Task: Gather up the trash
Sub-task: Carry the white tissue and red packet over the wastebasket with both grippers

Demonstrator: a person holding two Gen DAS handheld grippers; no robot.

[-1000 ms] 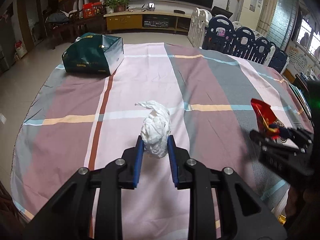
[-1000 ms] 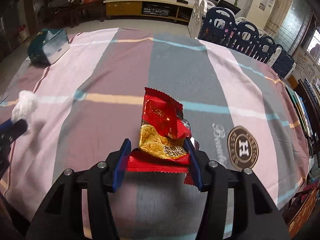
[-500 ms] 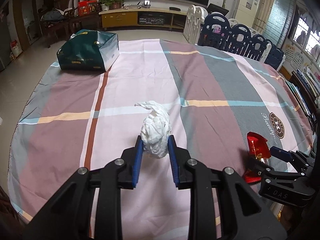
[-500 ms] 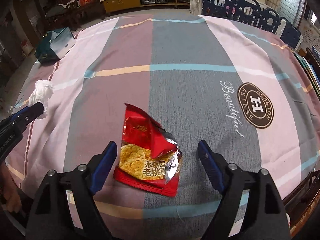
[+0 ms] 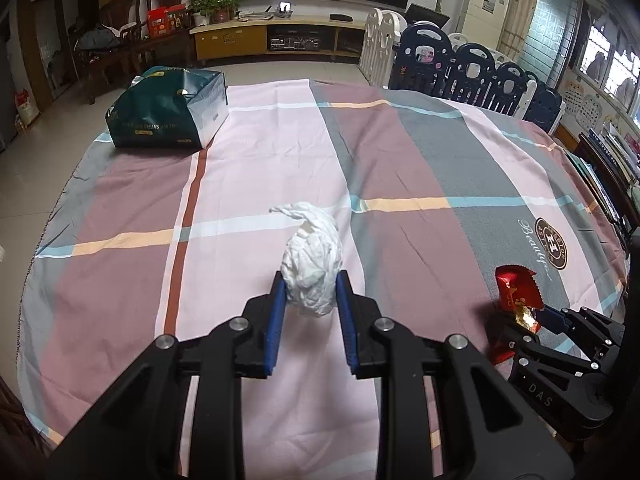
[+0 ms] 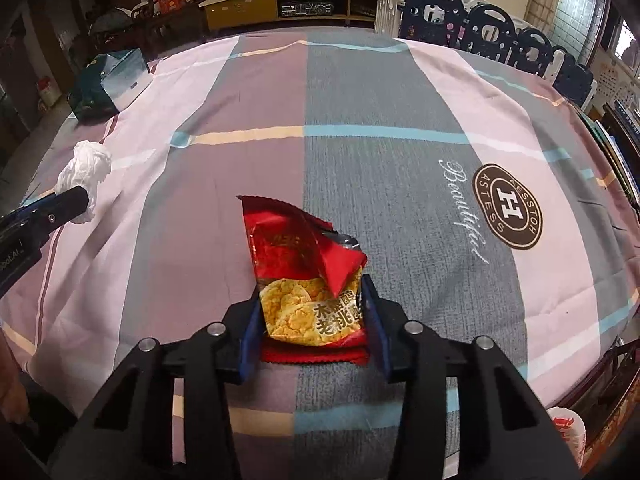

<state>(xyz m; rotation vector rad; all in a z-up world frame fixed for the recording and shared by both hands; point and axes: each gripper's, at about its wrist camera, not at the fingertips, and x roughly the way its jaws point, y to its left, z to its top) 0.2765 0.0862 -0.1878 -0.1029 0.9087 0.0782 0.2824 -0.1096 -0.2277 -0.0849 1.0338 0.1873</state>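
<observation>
My left gripper (image 5: 311,284) is shut on a crumpled white tissue ball (image 5: 312,264) and holds it over the pink stripe of the tablecloth; the ball also shows at the left of the right wrist view (image 6: 84,172). My right gripper (image 6: 312,296) is shut on a crumpled red snack wrapper (image 6: 304,272) with a yellow cracker picture, near the table's front edge. The wrapper also shows at the lower right of the left wrist view (image 5: 516,296), in the right gripper.
A dark green paper bag (image 5: 168,114) lies on its side at the table's far left corner. The striped tablecloth (image 5: 400,152) covers the whole table. Navy and white baby-fence panels (image 5: 472,68) stand behind the far right edge. A TV cabinet stands beyond.
My right gripper, open around the wrapper half a second ago, has closed on it again. My left gripper still holds the tissue ball and has barely moved.
</observation>
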